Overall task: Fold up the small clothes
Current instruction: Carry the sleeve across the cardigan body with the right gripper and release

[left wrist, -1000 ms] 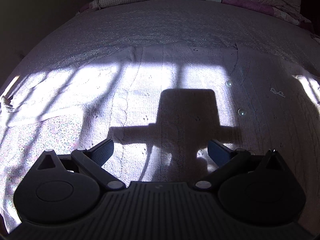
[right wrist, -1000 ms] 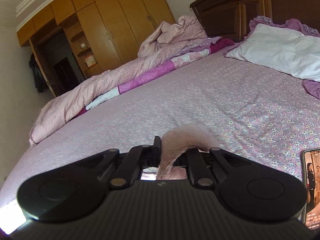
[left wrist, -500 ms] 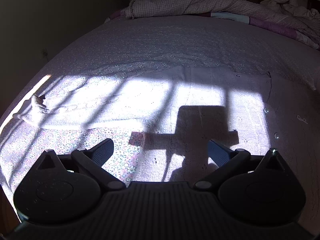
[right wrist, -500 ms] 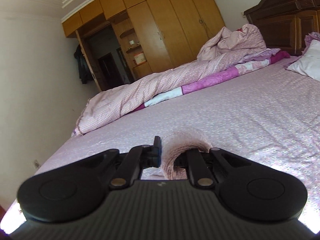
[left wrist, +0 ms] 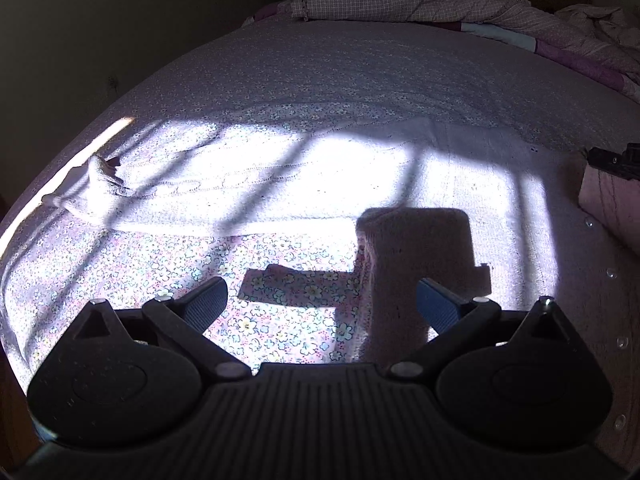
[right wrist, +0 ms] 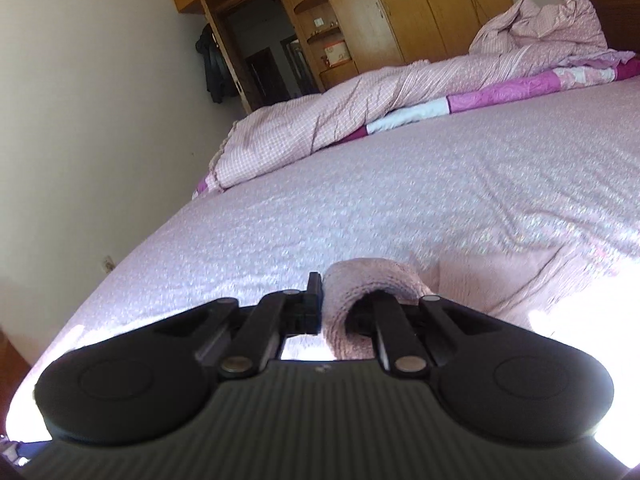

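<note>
Left wrist view: my left tongs (left wrist: 322, 300) stand wide open and empty above the bed (left wrist: 360, 80), blue pads well apart. The knit garment (left wrist: 304, 176) lies spread flat on the flowered sheet in a patch of sunlight, one sleeve stretched toward the left edge and ending in a bunched cuff (left wrist: 102, 178). The tongs' shadow falls on the cloth and sheet. At the right edge a pink fold of the garment hangs from a dark tip of my right tongs (left wrist: 612, 158); small buttons dot the cloth below it.

Right wrist view: my right tongs (right wrist: 346, 306) are closed tight on a pink knit fold (right wrist: 366, 280), which loops up over the right finger; more of the garment trails off to the right. Only this view shows the room: the rumpled quilt (right wrist: 360, 120) along the far side of the bed, the wardrobe (right wrist: 400, 12) and a doorway (right wrist: 260, 40).
</note>
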{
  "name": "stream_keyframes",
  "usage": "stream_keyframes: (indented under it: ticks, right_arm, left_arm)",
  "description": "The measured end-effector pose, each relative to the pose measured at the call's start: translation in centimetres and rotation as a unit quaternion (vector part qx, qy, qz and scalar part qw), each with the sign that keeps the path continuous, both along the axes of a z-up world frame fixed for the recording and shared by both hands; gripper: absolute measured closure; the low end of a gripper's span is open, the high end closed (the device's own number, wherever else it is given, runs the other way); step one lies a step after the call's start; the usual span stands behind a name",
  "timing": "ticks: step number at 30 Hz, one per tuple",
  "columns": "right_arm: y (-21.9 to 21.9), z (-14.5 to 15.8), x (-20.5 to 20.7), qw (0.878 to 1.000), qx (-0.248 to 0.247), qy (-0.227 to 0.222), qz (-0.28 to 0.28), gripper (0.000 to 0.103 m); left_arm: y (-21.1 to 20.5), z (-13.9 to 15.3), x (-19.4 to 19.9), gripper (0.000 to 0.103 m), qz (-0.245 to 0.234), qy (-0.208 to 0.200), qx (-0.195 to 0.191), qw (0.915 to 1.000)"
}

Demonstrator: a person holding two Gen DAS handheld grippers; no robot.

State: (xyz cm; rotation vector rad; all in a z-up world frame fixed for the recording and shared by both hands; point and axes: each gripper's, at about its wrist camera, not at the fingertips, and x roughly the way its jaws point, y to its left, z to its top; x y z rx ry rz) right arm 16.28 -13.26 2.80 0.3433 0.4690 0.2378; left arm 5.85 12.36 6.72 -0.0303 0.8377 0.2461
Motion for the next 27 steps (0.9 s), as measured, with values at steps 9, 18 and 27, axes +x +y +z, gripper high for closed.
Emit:
stream_keyframes:
  ticks: [9, 18, 27]
  right_arm:
    - [3.6, -5.5, -0.1, 0.995, 0.011, 0.094, 0.036, 0.087]
    - [3.0, -4.0, -3.3, 0.988, 0.062, 0.133, 0.052, 0.046]
    - [-0.6, -0.8, -6.7, 0.988, 0.032, 0.14, 0.058, 0.046]
  left_arm:
    - [0.2, -0.6, 0.4, 0.0, -0.007, 0.003, -0.009, 0.9999]
    - [-1.3, 0.5, 0.8, 0.0, -0.023, -0.013, -0.03, 0.9992]
    - [-4.7, 2.1, 1.2, 0.0, -0.076, -0.027, -0.024, 0.9964]
